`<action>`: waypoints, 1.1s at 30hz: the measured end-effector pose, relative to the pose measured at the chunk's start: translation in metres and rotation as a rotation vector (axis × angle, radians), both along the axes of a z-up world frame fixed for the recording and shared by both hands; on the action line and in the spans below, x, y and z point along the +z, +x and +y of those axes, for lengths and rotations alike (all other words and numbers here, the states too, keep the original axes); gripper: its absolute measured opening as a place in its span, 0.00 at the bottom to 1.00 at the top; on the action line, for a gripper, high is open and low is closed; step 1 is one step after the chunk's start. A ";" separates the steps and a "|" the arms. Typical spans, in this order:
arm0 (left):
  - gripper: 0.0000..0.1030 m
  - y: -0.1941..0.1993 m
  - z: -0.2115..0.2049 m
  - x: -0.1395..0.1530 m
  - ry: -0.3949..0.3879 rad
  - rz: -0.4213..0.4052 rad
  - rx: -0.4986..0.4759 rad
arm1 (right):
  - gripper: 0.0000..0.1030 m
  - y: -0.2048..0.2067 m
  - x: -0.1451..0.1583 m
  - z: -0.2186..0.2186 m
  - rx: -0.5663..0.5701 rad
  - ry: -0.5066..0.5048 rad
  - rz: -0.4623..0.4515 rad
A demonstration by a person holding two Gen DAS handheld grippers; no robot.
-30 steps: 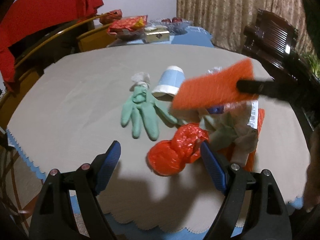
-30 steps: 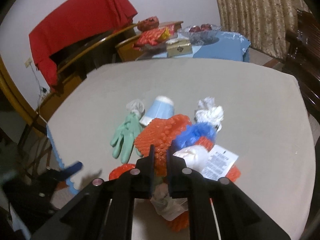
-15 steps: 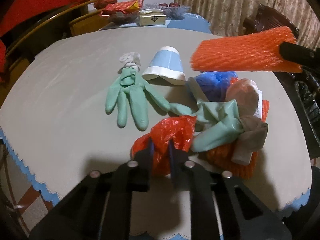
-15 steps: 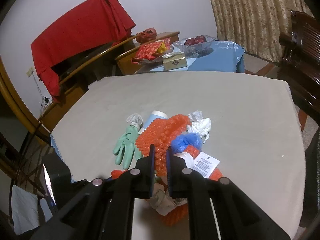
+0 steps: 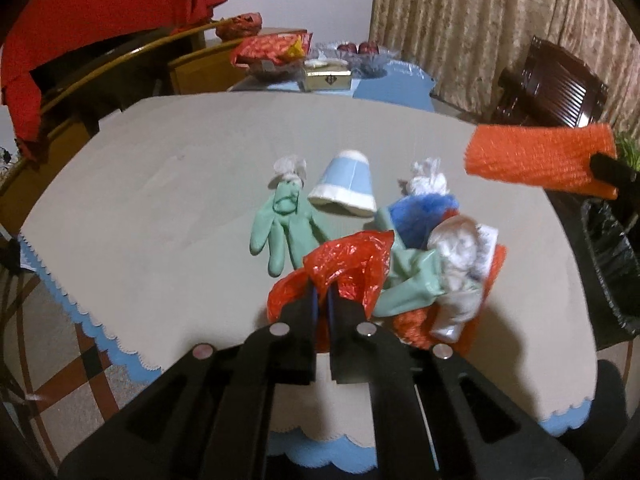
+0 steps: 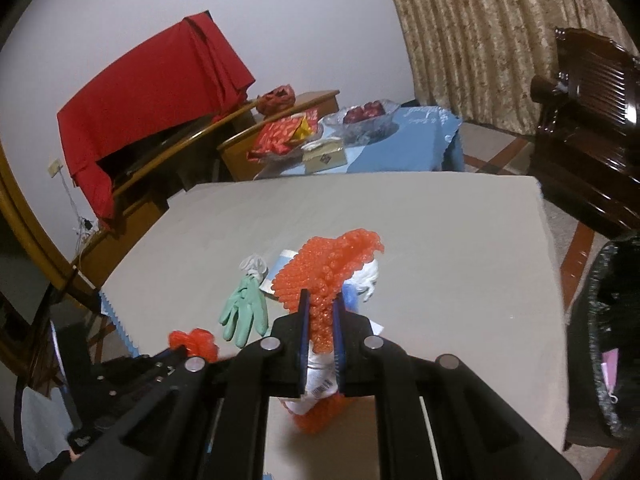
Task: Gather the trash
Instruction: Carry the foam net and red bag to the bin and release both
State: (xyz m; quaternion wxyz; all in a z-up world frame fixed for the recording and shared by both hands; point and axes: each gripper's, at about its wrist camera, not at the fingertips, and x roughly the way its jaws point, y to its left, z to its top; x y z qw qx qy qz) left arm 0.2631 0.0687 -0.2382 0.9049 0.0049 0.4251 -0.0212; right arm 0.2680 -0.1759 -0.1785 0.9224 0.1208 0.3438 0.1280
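Observation:
My left gripper (image 5: 321,300) is shut on a crumpled red plastic bag (image 5: 344,268) at the near edge of the trash pile on the beige table (image 5: 160,184). My right gripper (image 6: 320,312) is shut on an orange foam net sleeve (image 6: 328,268) and holds it in the air; in the left wrist view the sleeve (image 5: 540,160) hangs at the right, above the table's edge. On the table lie a green rubber glove (image 5: 280,220), a blue paper cup (image 5: 346,186) on its side, white crumpled tissue (image 5: 426,176), a blue wad (image 5: 424,212) and a second green glove (image 5: 412,280).
A bin lined with a black bag stands right of the table (image 6: 608,336), also seen in the left wrist view (image 5: 612,256). A dark wooden chair (image 5: 552,88) is at the far right. A side table with snacks and a fruit bowl (image 6: 360,120) stands behind.
My left gripper closed on the red bag and has begun lifting it. My right gripper carried the orange sleeve up and to the right, away from the pile toward the bin side.

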 end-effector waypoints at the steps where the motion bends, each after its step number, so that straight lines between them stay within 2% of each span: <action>1: 0.03 -0.004 -0.004 0.006 0.001 -0.008 -0.004 | 0.10 -0.003 0.002 -0.004 -0.006 0.000 -0.003; 10: 0.03 -0.028 -0.055 0.034 0.030 -0.037 -0.029 | 0.10 -0.036 0.016 -0.053 -0.069 0.001 -0.011; 21: 0.04 -0.046 -0.133 0.065 0.020 -0.063 -0.106 | 0.10 -0.075 0.025 -0.130 -0.179 -0.026 -0.016; 33: 0.04 -0.063 -0.225 0.086 0.007 -0.086 -0.194 | 0.10 -0.111 0.030 -0.213 -0.287 -0.064 -0.030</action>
